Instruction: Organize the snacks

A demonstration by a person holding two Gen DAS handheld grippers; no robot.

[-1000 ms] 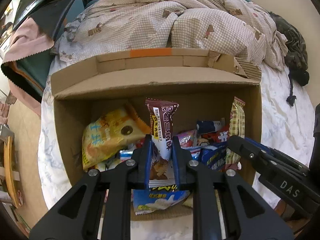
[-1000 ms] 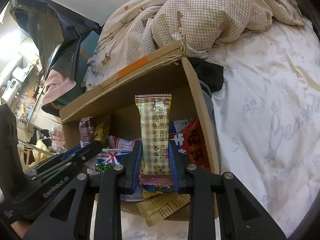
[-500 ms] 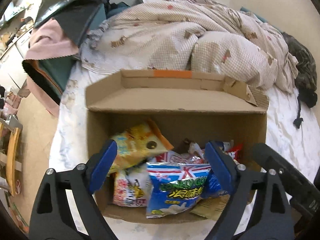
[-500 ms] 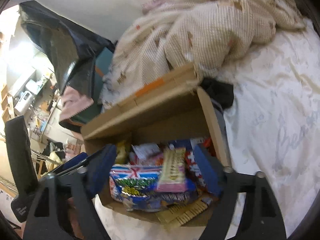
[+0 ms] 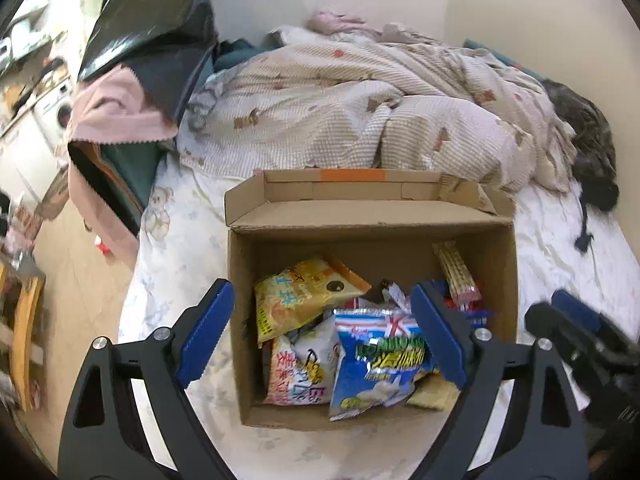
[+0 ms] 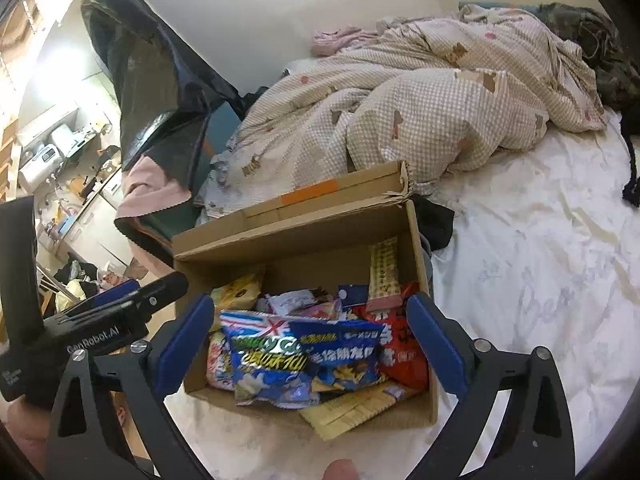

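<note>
Open brown cardboard box [image 5: 240, 304] sits on the white bed sheet [image 6: 540, 280], far flap with a strip of orange tape folded back toward the rumpled checked beige duvet [image 5: 360, 112]. My left hand-held gripper [image 5: 322, 334] hangs above the box, blue-padded jaws spread wide, nothing between them but the view down onto the snacks. My right hand-held gripper [image 6: 308, 346] hovers over the same box from the other side, its jaws opening, nothing pinched between the pads. Snacks lie loose in a heap inside the box: yellow-orange crinkled snack bag [image 5: 304, 300] toward the left wall, a white and pink printed packet [image 5: 300, 368] below it, a blue packet with a flag print and green lettering [image 5: 380, 356] on top near the front. A long beige checked wafer-style packet with a pink end [image 6: 383, 276] leans against the right wall of the box, upper end resting on the cardboard. A red foil packet [image 6: 400, 352] lies under its lower end; a dark blue packet [image 6: 344, 354] overlaps the flag one. A flat tan packet [image 6: 352, 410] pokes out at the front edge. Dark garment [image 6: 434, 224] lies just beside the box's right rear corner. Black plastic sheeting [image 6: 152, 92] and pink cloth [image 5: 116, 116] are heaped at the bed's left side.
</note>
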